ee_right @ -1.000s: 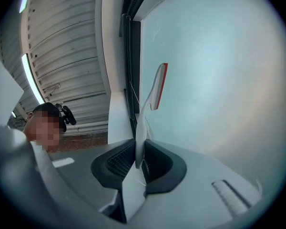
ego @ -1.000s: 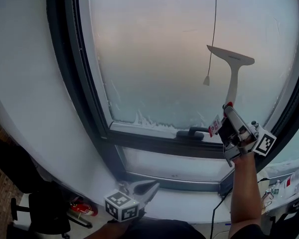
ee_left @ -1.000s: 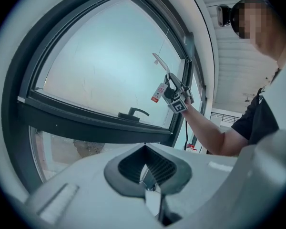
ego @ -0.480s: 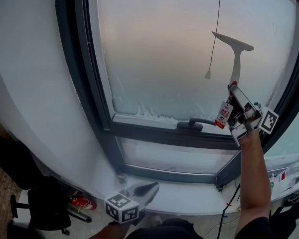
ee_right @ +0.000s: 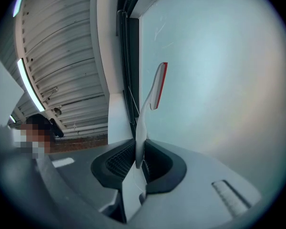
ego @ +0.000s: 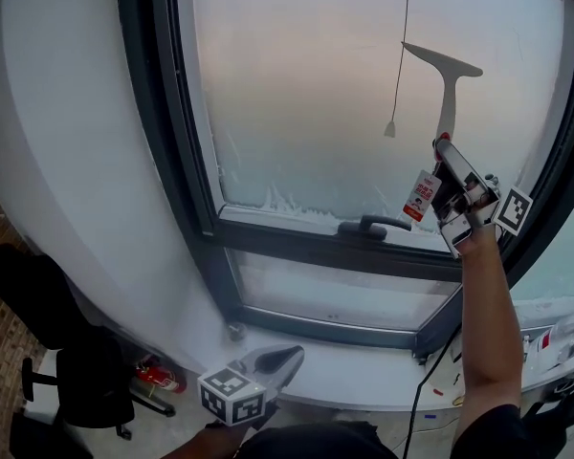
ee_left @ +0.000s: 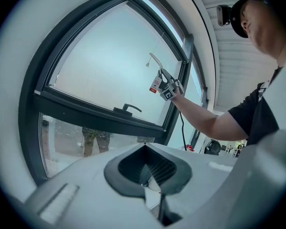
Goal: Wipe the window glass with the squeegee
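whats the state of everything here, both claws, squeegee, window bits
squeegee, upright, blade on top
right claw, shut on the squeegee
left claw, shut, empty
glass, hazy
window handle, lying level
cord, hanging straight down

Over the last second we've slid the squeegee [ego: 447, 84] higher up the window glass [ego: 297, 94], so our right gripper [ego: 444, 149], clamped on its handle, now sits above the window latch [ego: 371, 225] instead of level with it, arm [ego: 483, 304] stretched further.
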`<action>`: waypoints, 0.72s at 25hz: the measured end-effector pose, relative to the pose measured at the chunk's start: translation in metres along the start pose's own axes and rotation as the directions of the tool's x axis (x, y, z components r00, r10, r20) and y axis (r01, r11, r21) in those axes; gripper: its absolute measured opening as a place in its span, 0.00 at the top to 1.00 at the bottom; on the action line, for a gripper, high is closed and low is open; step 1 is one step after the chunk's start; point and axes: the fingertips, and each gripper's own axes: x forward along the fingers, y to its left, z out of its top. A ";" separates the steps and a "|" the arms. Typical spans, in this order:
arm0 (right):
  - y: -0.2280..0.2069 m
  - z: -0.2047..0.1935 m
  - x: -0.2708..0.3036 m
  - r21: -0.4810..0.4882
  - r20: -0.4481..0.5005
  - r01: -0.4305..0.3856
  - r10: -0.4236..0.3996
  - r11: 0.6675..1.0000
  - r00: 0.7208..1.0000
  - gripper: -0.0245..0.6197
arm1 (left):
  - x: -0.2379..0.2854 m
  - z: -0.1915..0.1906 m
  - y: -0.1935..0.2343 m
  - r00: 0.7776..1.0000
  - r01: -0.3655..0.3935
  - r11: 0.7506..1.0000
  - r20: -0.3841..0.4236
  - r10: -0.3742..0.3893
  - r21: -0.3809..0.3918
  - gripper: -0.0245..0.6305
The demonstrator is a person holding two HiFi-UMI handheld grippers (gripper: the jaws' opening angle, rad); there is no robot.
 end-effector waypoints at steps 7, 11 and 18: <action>-0.002 0.007 -0.005 0.006 -0.016 -0.041 0.041 0.999 0.999 0.83 | 0.027 0.011 -0.011 0.999 -0.020 1.000 0.051 0.020 0.002 0.96; -0.003 0.000 -0.007 0.007 -0.044 -0.046 0.046 0.999 0.998 0.83 | 0.037 0.015 -0.016 0.998 -0.023 1.000 0.058 0.022 0.006 0.96; -0.011 -0.016 -0.012 0.014 -0.064 -0.014 0.014 1.000 0.998 0.83 | 0.044 0.014 -0.020 0.998 -0.022 1.000 0.055 0.022 0.004 0.96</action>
